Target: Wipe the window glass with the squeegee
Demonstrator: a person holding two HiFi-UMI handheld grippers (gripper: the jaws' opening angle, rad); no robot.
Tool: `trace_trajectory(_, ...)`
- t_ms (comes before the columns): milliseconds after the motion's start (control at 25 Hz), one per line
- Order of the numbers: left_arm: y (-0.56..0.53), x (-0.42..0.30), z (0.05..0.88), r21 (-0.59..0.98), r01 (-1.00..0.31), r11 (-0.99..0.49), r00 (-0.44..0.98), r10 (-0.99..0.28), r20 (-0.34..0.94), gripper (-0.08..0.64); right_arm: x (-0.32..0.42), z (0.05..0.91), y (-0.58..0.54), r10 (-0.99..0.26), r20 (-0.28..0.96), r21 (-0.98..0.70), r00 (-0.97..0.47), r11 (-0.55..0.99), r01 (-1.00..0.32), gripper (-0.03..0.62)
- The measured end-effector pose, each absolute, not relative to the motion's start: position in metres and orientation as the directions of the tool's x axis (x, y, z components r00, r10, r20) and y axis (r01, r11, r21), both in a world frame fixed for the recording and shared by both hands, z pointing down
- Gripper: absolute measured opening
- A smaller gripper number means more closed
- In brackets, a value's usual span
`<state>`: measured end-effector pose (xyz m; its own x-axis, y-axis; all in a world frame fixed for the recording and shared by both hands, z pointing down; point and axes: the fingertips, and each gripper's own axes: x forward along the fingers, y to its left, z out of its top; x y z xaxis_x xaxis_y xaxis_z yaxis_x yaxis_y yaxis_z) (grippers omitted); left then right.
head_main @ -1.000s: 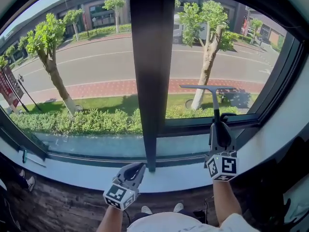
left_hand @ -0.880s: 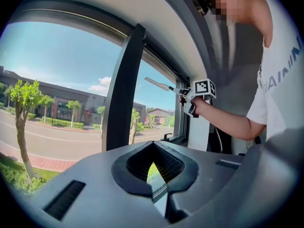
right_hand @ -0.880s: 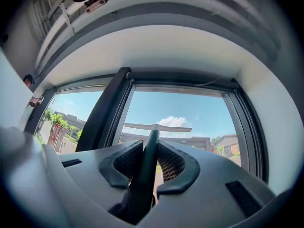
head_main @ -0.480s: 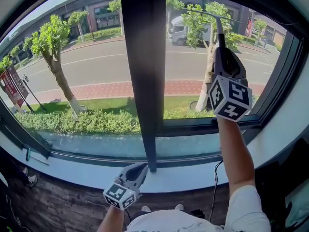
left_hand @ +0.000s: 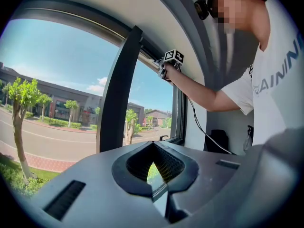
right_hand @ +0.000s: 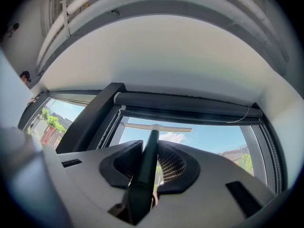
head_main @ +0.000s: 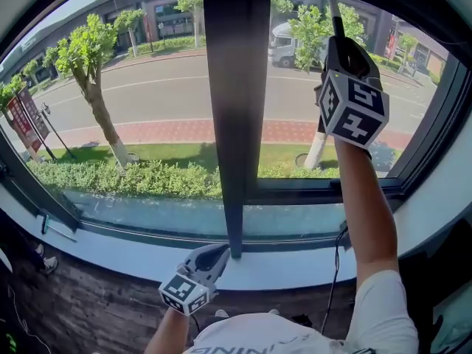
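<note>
My right gripper [head_main: 338, 40] is raised high in front of the right window pane [head_main: 291, 94], shut on the dark handle of the squeegee [head_main: 334, 15]. In the right gripper view the handle [right_hand: 148, 160] runs up between the jaws of that gripper [right_hand: 149, 147]. Its pale blade [right_hand: 154, 126] lies across the top of the glass, just under the roller blind housing [right_hand: 190, 106]. My left gripper [head_main: 215, 252] hangs low by the sill, shut with nothing in it [left_hand: 154, 161]. The left gripper view also shows the raised right gripper [left_hand: 165, 66].
A wide dark mullion [head_main: 234, 109] splits the window between the two grippers. A white sill [head_main: 287, 270] runs below the glass, with dark wood floor [head_main: 88, 312] beneath. A black cable [head_main: 333, 271] hangs from the right arm. The right frame post [head_main: 431, 116] borders the pane.
My right gripper has lifted the squeegee from low near the sill to the top of the right pane. The left gripper has stayed by the sill.
</note>
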<state>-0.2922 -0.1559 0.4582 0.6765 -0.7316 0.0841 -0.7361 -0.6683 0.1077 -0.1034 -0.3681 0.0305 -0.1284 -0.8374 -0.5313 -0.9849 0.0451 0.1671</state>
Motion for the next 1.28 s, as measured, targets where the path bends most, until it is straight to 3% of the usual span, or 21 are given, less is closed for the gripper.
trace_trajectory(640,-0.161,-0.287,0.457,0.122,-0.714,-0.69,0.699,-0.712,0.067,0.015,-0.105,0.051,-0.378,-0.832,-0.542,0.197,-0.121,0.014,-0.98,0.098)
trace_trajectory(1280,-0.156,-0.281,0.46,0.126,-0.703,-0.7,0.711,-0.698,0.088,0.015,-0.1,0.14,-0.37,-0.886,-0.442,0.221,-0.14,0.043,-0.974,0.098)
